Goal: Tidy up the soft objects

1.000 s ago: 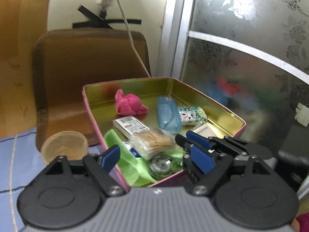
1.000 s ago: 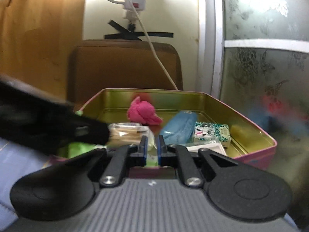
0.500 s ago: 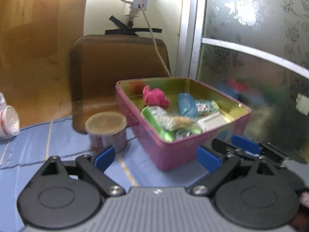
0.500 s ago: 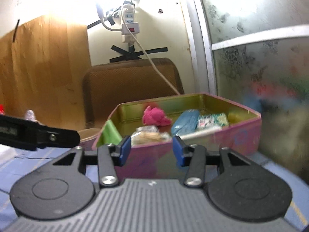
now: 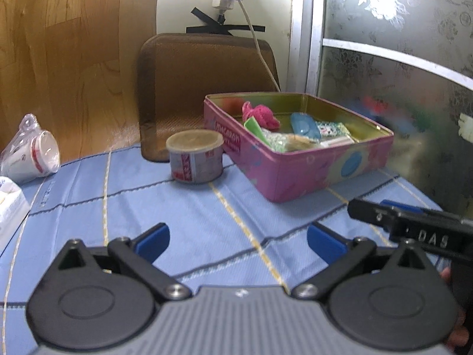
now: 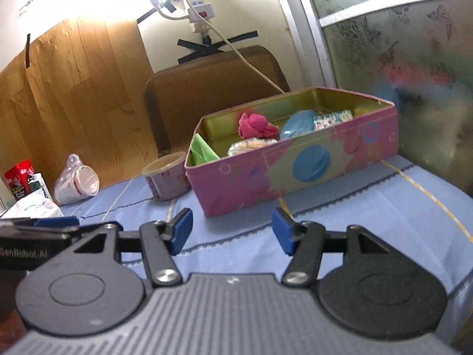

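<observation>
A pink tin box (image 5: 310, 168) (image 6: 266, 174) stands on the blue tablecloth, well ahead of both grippers. In it lie a pink cloth (image 5: 261, 114) (image 6: 255, 125), a blue pouch (image 5: 304, 122) (image 6: 297, 119), a green item (image 5: 255, 128) (image 6: 201, 149), a patterned packet (image 5: 332, 127) and other small things. My left gripper (image 5: 238, 241) is open and empty above the cloth. My right gripper (image 6: 232, 229) is open and empty; it also shows at the right in the left wrist view (image 5: 414, 224).
A lidded round tub (image 5: 195, 155) (image 6: 168, 177) stands left of the tin. Bagged paper cups (image 5: 29, 153) (image 6: 75, 183) lie far left, with packets (image 6: 25, 183) beyond. A brown chair back (image 5: 207, 80) stands behind the table. A frosted glass door (image 5: 399, 59) is at the right.
Both grippers have pulled back from over the tin to well in front of it. The right gripper has gone from shut to open. The left has stayed open.
</observation>
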`<state>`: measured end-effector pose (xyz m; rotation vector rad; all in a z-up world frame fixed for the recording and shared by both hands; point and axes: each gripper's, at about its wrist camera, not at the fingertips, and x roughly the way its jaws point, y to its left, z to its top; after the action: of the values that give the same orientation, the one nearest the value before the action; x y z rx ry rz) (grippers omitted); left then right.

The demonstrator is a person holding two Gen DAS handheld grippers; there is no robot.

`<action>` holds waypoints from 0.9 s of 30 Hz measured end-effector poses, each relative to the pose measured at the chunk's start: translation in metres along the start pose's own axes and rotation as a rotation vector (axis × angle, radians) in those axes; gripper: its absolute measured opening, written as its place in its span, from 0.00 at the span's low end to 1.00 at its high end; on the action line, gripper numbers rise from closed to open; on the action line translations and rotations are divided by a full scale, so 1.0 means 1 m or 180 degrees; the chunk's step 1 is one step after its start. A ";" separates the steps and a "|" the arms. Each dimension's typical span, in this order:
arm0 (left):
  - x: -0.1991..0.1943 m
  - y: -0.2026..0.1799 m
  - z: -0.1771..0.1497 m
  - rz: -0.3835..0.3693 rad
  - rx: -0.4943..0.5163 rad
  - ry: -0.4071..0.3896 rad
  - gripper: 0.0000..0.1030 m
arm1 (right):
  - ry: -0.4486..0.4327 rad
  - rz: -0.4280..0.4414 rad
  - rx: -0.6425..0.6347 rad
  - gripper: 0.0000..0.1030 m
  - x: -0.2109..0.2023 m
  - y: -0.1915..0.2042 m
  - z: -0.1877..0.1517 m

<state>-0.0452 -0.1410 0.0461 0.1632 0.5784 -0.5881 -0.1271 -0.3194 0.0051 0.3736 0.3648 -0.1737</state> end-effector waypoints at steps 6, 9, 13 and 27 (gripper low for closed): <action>-0.012 -0.002 -0.005 0.0080 0.0072 -0.0018 1.00 | -0.0071 -0.0019 0.0046 0.69 -0.013 0.006 0.002; -0.017 -0.004 -0.006 0.0130 0.0119 -0.0029 1.00 | -0.0135 -0.0004 -0.0025 0.74 -0.020 0.013 0.004; -0.014 -0.010 -0.005 0.0257 0.0240 0.0164 1.00 | -0.0165 0.0029 -0.0116 0.78 -0.026 0.022 0.002; -0.029 -0.018 -0.001 0.0439 0.0456 -0.0097 1.00 | -0.0357 -0.0025 -0.0044 0.83 -0.031 0.016 0.005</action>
<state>-0.0755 -0.1416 0.0615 0.3263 0.4914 -0.4973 -0.1504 -0.3036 0.0262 0.3473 0.2568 -0.1989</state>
